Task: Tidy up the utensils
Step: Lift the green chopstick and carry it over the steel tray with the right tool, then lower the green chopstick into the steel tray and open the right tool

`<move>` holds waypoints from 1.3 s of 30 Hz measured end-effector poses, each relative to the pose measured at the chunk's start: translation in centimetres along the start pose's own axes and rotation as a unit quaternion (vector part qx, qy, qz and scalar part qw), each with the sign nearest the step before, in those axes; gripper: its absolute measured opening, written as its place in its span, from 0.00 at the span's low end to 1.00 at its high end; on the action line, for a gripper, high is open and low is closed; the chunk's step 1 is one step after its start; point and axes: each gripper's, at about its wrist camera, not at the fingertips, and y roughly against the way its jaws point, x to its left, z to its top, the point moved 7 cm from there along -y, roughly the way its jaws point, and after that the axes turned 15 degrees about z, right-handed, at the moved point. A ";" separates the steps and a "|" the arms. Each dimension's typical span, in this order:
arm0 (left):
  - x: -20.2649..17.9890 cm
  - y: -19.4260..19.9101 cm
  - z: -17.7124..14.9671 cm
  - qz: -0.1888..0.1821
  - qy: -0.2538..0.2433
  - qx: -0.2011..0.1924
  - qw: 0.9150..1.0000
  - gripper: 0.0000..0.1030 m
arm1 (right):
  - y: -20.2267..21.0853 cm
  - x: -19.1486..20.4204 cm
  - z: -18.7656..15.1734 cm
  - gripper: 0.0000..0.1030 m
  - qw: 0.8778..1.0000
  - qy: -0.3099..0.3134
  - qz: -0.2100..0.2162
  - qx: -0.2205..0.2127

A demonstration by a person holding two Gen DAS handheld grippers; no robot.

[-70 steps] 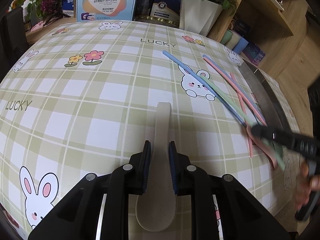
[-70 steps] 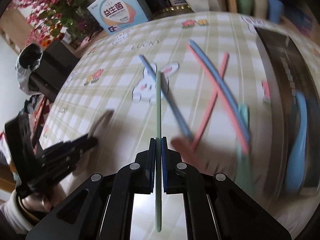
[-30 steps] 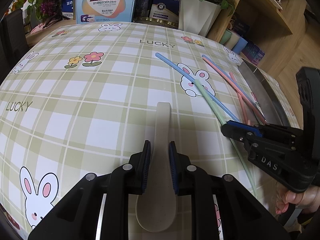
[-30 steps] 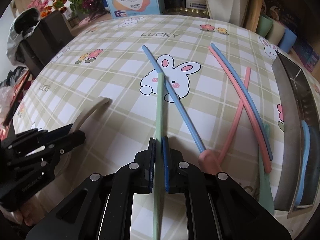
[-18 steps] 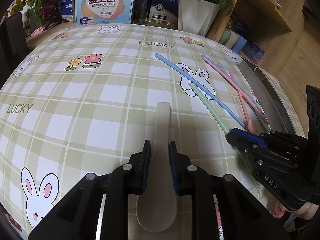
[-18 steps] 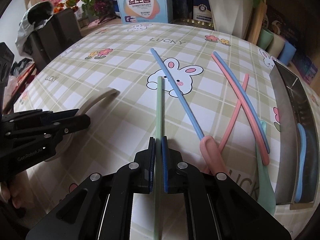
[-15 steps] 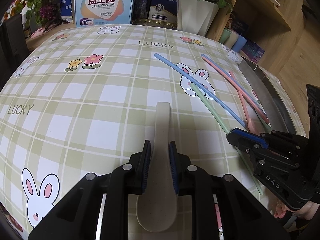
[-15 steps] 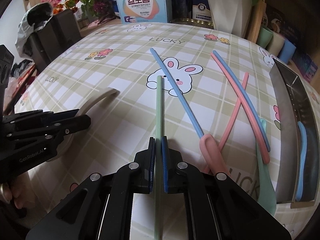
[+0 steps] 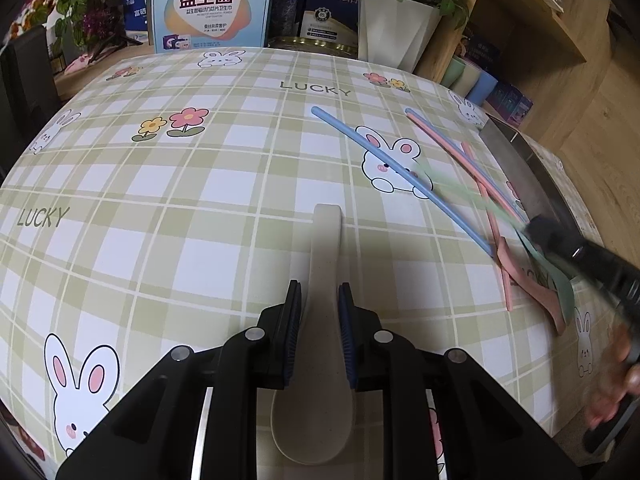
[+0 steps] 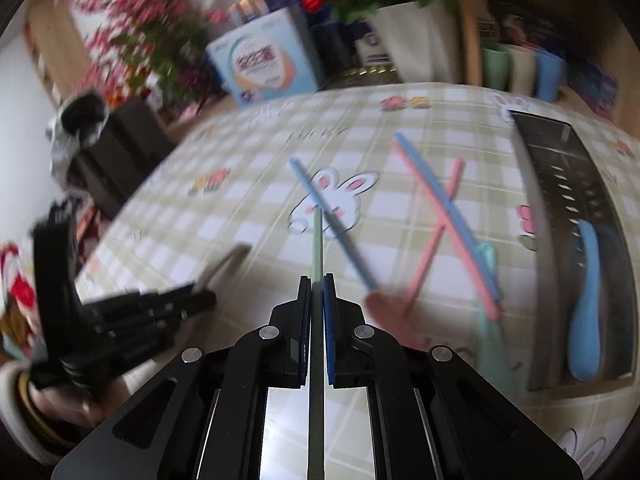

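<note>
My left gripper (image 9: 319,292) is shut on a beige spoon (image 9: 325,248), handle pointing away, low over the checked tablecloth. My right gripper (image 10: 316,284) is shut on a green chopstick (image 10: 317,240) and holds it above the cloth; it shows blurred in the left wrist view (image 9: 472,196). On the cloth lie a blue chopstick (image 9: 400,172), a crossed blue and pink pair (image 10: 444,204), another pink chopstick (image 10: 436,232), a pink spoon (image 9: 528,280) and a green spoon (image 9: 556,276). A blue spoon (image 10: 586,300) lies in the metal tray (image 10: 560,148).
The metal tray runs along the table's right edge (image 9: 528,176). At the back stand a printed box (image 9: 208,8), a white flower pot (image 9: 392,28) and pastel cups (image 10: 520,68). The left gripper shows at the left of the right wrist view (image 10: 152,312).
My right gripper has swung right and lifted with the green chopstick, toward the tray side; its view is now blurred. My left gripper and the beige spoon have stayed put.
</note>
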 end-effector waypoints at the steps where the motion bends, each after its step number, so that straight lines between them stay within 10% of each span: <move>1: 0.0 0.0 0.0 0.001 -0.001 0.000 1.000 0.18 | 0.4 -0.5 0.2 0.06 1.000 -0.009 0.000 -0.005; 15: 0.0 0.0 -0.1 0.007 -0.004 0.000 1.000 0.18 | 7.9 -8.1 4.9 0.06 0.990 -0.082 -0.059 -0.099; 23: 0.1 0.0 0.0 0.004 -0.002 0.001 1.000 0.18 | 6.7 -15.1 6.8 0.06 0.982 -0.102 -0.148 -0.059; 39: 0.1 0.1 0.0 -0.001 0.002 0.002 1.000 0.18 | 4.0 -16.3 4.0 0.06 0.976 -0.174 -0.130 -0.014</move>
